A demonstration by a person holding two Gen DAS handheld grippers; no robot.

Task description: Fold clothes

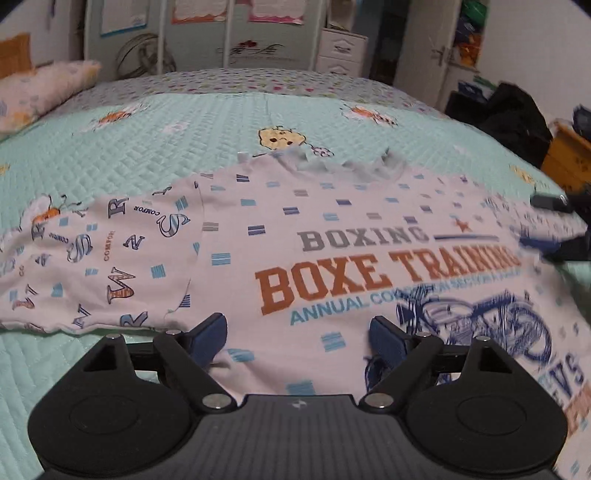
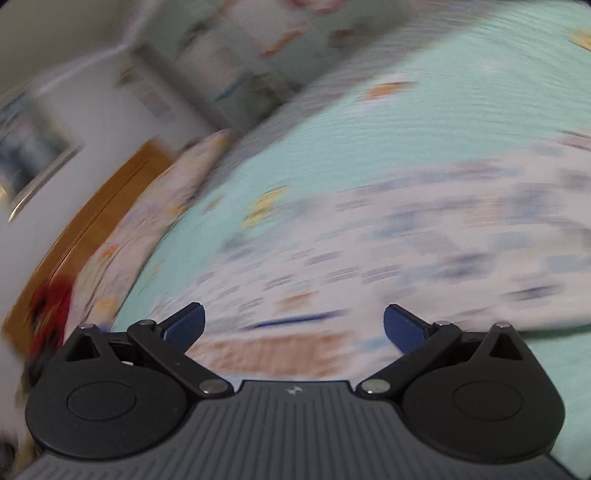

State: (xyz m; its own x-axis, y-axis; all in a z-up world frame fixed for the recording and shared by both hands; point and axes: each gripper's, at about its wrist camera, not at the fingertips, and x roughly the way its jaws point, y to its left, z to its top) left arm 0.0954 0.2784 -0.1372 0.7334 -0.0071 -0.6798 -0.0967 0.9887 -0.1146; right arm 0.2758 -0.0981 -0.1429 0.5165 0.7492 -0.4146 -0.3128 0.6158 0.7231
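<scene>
A white printed shirt with "BOXING BOXE TRAINING" on its chest lies spread flat on the bed, front up, collar away from me, one patterned sleeve stretched out to the left. My left gripper is open and empty, low over the shirt's lower middle. My right gripper is open and empty above the shirt, which is heavily blurred in the right wrist view. The right gripper also shows blurred at the shirt's right edge in the left wrist view.
The shirt lies on a mint quilted bedspread with cartoon prints. A pillow lies at the left by a wooden headboard. A wardrobe, white drawers and dark clothes stand beyond the bed.
</scene>
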